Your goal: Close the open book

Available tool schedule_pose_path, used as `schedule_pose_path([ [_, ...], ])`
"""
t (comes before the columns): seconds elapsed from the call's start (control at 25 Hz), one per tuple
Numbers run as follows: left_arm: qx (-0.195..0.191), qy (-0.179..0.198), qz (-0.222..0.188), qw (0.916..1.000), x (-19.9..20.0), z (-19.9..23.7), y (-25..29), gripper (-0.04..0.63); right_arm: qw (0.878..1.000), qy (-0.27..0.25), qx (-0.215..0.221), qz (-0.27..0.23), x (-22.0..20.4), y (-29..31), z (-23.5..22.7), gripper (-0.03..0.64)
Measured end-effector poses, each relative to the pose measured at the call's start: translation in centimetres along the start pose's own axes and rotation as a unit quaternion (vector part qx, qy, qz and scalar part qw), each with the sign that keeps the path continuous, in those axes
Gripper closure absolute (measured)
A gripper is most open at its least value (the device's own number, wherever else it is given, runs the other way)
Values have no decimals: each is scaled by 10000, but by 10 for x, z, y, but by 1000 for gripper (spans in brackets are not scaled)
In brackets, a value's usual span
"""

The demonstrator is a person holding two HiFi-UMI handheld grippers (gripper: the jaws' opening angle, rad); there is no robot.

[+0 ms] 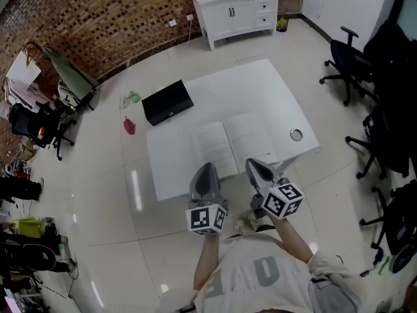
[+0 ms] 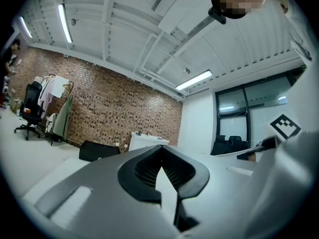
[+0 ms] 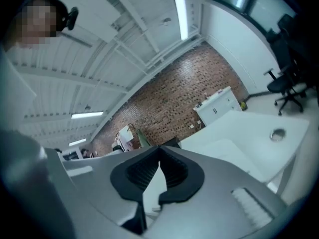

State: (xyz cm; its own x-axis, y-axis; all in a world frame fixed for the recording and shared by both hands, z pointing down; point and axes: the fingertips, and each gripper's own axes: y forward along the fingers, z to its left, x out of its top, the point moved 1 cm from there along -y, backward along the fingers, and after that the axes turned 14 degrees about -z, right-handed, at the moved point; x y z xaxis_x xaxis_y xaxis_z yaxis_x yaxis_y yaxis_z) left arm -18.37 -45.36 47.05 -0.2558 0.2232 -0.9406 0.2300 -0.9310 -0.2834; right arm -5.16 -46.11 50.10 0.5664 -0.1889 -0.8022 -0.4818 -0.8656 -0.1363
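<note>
A: Head view. Where is the book?

B: The open book (image 1: 238, 142) lies flat on the white table (image 1: 260, 87), near its front edge, both pages up. A black box (image 1: 168, 102) sits at the table's far left corner, well apart from the book. A small round metal piece (image 1: 296, 134) lies just right of the right page.

A: And the tongs?

B: The left gripper (image 1: 206, 168) has its tip at the near edge of the left page, and the right gripper (image 1: 253, 165) has its tip at the near edge of the right page. Contact with the paper cannot be told from here. Marker cubes face the camera. A white cabinet (image 1: 236, 8) stands against the brick wall (image 1: 98, 18), and office chairs (image 1: 348, 64) stand to the right.

A: Left gripper view?

B: The jaw tips meet at a point and the dark pads hold nothing, so it is clenched and empty. The camera looks upward at ceiling lights (image 2: 193, 80); box, cabinet and wall lie beyond.

A: Right gripper view?

B: Same reading: tips together, nothing gripped. The table top and the round piece show to the right of the jaws. A pale flat shape on the table may be a page; I cannot tell.
</note>
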Motion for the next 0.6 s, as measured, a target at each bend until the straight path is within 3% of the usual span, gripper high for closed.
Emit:
schedule_pose_path([
  [0.04, 66, 38, 93, 9999, -7, 3, -2, 581, 9982, 560, -192, -16, -11, -3, -16, 590],
  [0.08, 114, 65, 175, 9998, -13, 5, -5, 581, 9915, 1229, -434, -46, -24, -8, -34, 487],
  [0.16, 154, 64, 309, 9994, -20, 7, -8, 581, 9686, 2256, -1037, -156, -50, -21, -72, 471],
  [0.32, 196, 114, 426, 9988, -27, 9, -9, 581, 9422, 2756, -1895, -197, -83, -44, -123, 460],
  [0.6, 242, 106, 516, 9983, -36, 7, -6, 581, 9001, 3494, -2593, -230, -114, -50, -172, 443],
])
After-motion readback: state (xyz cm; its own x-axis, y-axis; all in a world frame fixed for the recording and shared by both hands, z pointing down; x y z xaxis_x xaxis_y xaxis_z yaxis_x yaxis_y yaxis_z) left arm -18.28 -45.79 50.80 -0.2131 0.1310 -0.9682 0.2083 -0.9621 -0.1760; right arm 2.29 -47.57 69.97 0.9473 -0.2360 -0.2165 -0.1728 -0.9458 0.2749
